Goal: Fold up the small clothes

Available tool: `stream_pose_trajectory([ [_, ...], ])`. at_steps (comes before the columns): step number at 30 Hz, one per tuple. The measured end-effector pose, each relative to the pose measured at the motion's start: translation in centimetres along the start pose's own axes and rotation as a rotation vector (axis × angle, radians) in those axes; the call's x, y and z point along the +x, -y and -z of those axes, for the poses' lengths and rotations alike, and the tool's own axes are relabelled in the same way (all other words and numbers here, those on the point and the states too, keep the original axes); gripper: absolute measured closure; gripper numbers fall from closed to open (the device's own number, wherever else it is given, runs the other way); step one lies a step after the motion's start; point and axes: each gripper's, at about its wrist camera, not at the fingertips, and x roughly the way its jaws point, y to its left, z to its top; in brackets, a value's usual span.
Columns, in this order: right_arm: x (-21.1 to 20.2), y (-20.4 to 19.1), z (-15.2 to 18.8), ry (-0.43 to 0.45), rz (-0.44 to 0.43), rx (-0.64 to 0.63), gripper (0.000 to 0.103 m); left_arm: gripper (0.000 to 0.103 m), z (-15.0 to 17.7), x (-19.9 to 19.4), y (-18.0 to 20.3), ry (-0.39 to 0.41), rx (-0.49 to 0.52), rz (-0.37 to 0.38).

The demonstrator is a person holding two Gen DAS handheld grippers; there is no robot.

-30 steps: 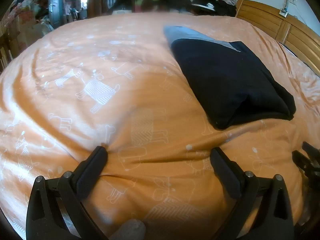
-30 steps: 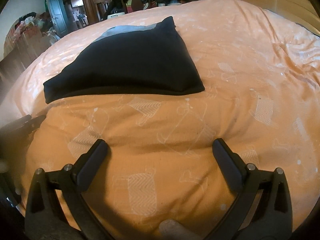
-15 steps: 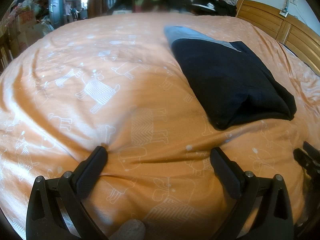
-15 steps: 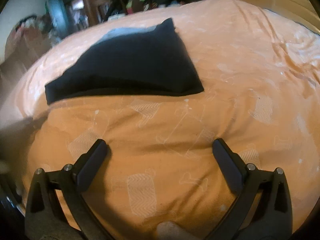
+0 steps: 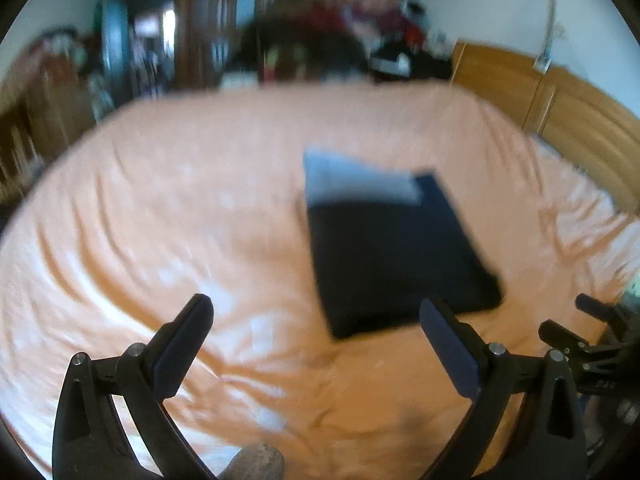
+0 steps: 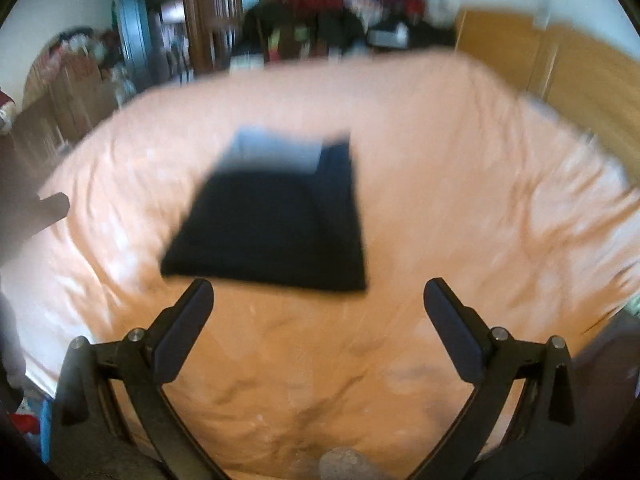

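While both grippers hang over the near edge of the bed, the left gripper (image 5: pixel 316 316) at the bottom of its frame has its jaws wide apart and holds nothing, and the right gripper (image 6: pixel 318 300) is likewise spread and empty. Just beyond their tips, in the middle of each frame, the dark garment (image 5: pixel 396 256) lies as a neat folded rectangle on the orange bedsheet (image 5: pixel 168 216), with a pale grey band (image 6: pixel 276 152) showing at its far end. By the look of it the folding is done or nearly done, so the main risk is undoing it: a fingertip that catches the near edge could drag the top layer open or slide the whole bundle across the loose, wrinkled sheet. Both views are blurred, so fine edges are hard to judge and a grab aimed now could pinch sheet along with cloth. Farther back, at the top of the frame, a heap of clothes (image 6: pixel 320 20) sits beyond the bed.
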Motion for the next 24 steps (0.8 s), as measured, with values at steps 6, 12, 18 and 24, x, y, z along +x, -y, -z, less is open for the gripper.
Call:
stream_pose_trajectory([
  [6,-7.5,0.3,-4.8,0.15,0.016,0.035,0.0,0.0,-4.5,-9.9,2.9,0.249,0.024,0.018],
  [12,-8.9,-0.5,-6.0,0.115,0.011,0.02,0.0,0.0,-5.7,-11.7,4.5,0.198,0.046,-0.006],
  [18,-9.8,-0.9,-5.9,0.111,0.006,0.023,0.0,0.0,-5.3,-11.6,5.2,0.154,0.051,-0.019],
  [24,-10.2,-1.1,-5.9,0.119,0.016,0.017,0.0,0.0,-4.8,-11.8,5.8,0.157,0.053,-0.011],
])
